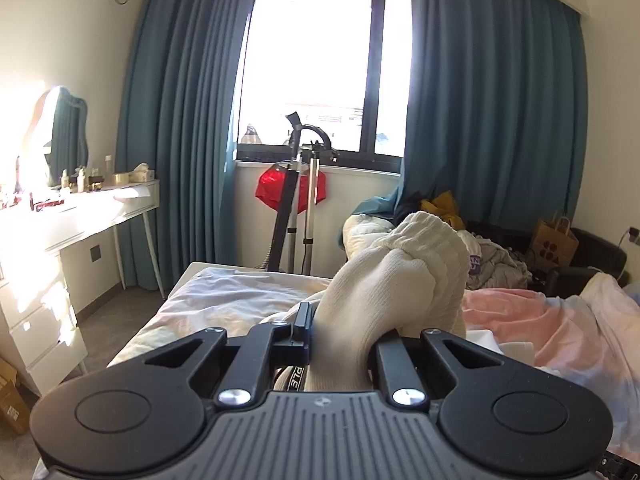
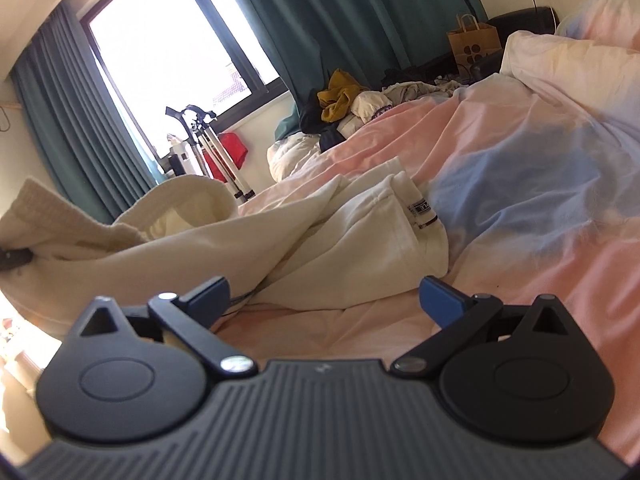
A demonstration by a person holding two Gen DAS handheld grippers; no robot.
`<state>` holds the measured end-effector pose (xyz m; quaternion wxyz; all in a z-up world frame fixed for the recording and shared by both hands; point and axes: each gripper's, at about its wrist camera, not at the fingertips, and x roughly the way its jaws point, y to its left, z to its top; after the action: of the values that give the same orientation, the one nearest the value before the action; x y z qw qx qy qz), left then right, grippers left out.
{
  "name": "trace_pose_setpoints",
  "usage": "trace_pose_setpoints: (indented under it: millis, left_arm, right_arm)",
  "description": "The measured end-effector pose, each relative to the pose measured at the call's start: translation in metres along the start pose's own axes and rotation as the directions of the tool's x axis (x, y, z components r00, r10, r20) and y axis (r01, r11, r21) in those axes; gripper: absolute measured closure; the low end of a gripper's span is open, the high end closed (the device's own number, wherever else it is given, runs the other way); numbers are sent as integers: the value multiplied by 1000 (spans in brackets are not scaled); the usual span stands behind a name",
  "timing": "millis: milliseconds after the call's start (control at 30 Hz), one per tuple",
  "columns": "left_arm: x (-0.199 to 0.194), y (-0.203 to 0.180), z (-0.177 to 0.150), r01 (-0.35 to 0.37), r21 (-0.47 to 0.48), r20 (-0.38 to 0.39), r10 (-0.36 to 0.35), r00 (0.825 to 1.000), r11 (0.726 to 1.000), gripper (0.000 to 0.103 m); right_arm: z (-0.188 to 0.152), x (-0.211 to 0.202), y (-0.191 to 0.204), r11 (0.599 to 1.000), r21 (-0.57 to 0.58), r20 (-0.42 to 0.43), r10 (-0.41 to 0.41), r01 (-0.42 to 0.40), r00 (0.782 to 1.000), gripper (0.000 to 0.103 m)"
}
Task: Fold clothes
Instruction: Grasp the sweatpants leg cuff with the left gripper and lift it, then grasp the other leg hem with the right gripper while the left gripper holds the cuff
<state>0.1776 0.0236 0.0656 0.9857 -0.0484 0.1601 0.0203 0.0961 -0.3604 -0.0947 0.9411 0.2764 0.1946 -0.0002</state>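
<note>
While left tongs (image 1: pixel 342 344) clamp the cream garment (image 1: pixel 384 280), right tongs (image 2: pixel 324 296) gape.

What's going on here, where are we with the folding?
The left gripper is shut on the ribbed hem of a cream garment and holds it up off the bed. The rest of the garment lies crumpled on the pink and blue duvet. The right gripper is open and empty, low over the bedding beside it.

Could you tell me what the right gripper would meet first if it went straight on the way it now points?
Most likely the cream garment bunched on the pink duvet: it lies straight ahead of the open right gripper, though depth is hard to judge.
</note>
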Motion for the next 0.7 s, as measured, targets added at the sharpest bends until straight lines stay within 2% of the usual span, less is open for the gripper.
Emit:
trace_pose_setpoints:
  millis: [67, 167, 200, 267, 333, 467, 500, 567, 700]
  left_arm:
    - [-8, 38, -6, -24, -97, -2, 24, 1000, 995, 91]
    - [-1, 103, -19, -90, -268, -39, 83, 996, 959, 94]
    - [3, 123, -24, -114, -320, -59, 100, 993, 941, 94]
    - [11, 182, -36, -170, -456, -132, 122, 984, 874, 94]
    - [23, 228, -50, -215, -535, -192, 129, 973, 817, 94]
    - [47, 294, -80, -280, -603, -297, 115, 948, 747, 94]
    - [51, 303, -88, -285, -615, -310, 108, 945, 735, 94]
    - [55, 317, -98, -292, -619, -320, 105, 941, 729, 94]
    - [67, 319, -105, -295, -599, -320, 115, 941, 745, 93]
  right_arm:
    - [-1, -3, 0, 1000, 24, -11, 18, -18, 1000, 0]
    - [-3, -3, -3, 997, 68, -40, 33, -31, 999, 1]
    - [-4, -3, -4, 996, 85, -50, 38, -33, 998, 1]
    - [-4, 2, -7, 991, 131, -69, 46, -37, 997, 1]
    - [-4, 14, -12, 979, 201, -116, 67, -43, 991, 1]
    - [-2, 53, -22, 953, 301, -208, 41, 24, 977, 1]
    - [0, 65, -27, 943, 328, -219, 23, 51, 976, 1]
    - [4, 88, -38, 915, 389, -225, -14, 103, 974, 2]
    - [13, 134, -63, 869, 455, -223, -102, 196, 969, 2]
